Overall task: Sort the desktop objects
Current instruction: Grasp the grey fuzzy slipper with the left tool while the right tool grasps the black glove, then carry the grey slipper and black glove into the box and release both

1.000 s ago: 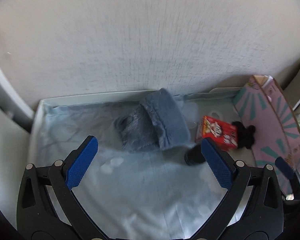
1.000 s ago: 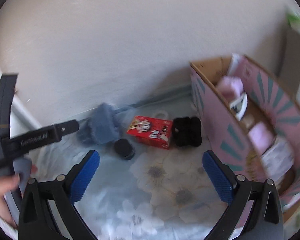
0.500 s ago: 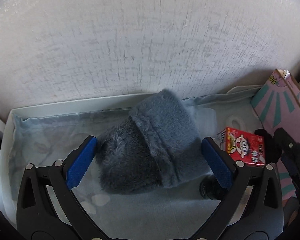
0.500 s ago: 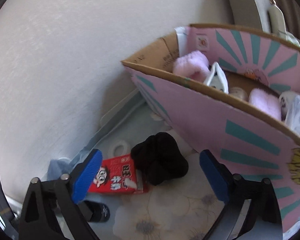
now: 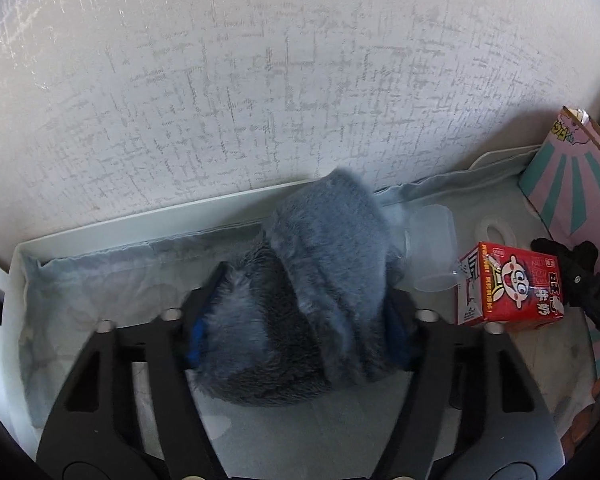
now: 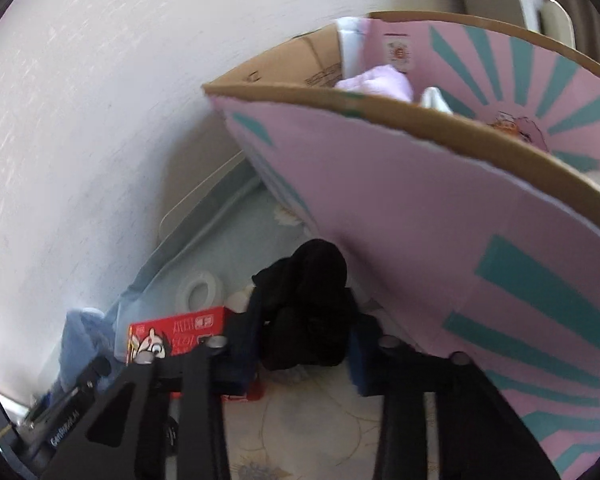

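The left gripper [image 5: 300, 328] is closing on the grey-blue fuzzy sock [image 5: 320, 280]; its 2 blue pads press into the fluff from both sides, so the sock is pinched between them. The sock lies on the pale cloth [image 5: 100, 292] near the far wall, left of the red carton [image 5: 508, 284].

The right gripper [image 6: 304, 344] is closing on the black bundle [image 6: 308, 308], a dark soft roll that fills the gap between the 2 pads; the pads touch its sides. The bundle sits on the flowered cloth, touching or just beside the near wall of the pink box [image 6: 440, 208], with the carton [image 6: 180, 332] just to its left. A white tape ring [image 6: 198, 290] lies beyond the carton, toward the wall. In the left view a clear plastic lid [image 5: 432, 232] lies between the sock and the carton.

Inside the box a pink fuzzy piece [image 6: 376, 80] and something white show above the rim.
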Tool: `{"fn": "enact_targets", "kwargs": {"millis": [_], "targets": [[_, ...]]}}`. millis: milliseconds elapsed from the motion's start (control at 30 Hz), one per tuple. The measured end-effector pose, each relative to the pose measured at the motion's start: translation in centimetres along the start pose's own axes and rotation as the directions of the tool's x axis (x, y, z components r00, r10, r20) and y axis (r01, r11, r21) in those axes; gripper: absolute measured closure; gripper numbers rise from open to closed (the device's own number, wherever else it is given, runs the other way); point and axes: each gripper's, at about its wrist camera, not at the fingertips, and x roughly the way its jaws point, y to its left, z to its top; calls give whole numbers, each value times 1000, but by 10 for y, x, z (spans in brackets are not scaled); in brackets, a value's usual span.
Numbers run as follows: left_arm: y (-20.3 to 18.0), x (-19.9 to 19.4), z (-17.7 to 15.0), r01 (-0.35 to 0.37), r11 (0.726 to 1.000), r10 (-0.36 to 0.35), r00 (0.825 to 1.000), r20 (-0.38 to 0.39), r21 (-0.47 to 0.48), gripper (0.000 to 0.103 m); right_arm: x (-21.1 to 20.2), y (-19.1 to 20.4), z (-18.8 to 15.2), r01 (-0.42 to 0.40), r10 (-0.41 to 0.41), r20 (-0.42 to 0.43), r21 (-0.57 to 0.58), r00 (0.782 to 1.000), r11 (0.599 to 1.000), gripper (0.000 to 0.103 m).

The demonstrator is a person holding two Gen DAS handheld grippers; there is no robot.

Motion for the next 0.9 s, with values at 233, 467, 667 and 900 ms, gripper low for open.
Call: {"fn": "enact_targets", "kwargs": {"millis": [233, 467, 667, 900], "targets": [[-1, -8, 1, 7, 1000, -7, 1000, 27, -1, 67, -5, 2, 1, 17, -17, 7, 6, 1000, 1000, 86], [-1, -18, 0, 10, 1000, -9, 1000, 27, -12, 75, -18, 3, 5, 28, -29, 25, 46, 999, 999, 89], [-8, -41, 9, 6, 1000, -5, 999, 38, -23, 76, -38, 6, 8, 36, -38, 40, 70, 998, 997, 89], [8, -83, 13, 21, 999, -18, 998, 61, -45, 76, -72, 16, 17, 48, -50, 34, 65, 998, 997, 89]]}}
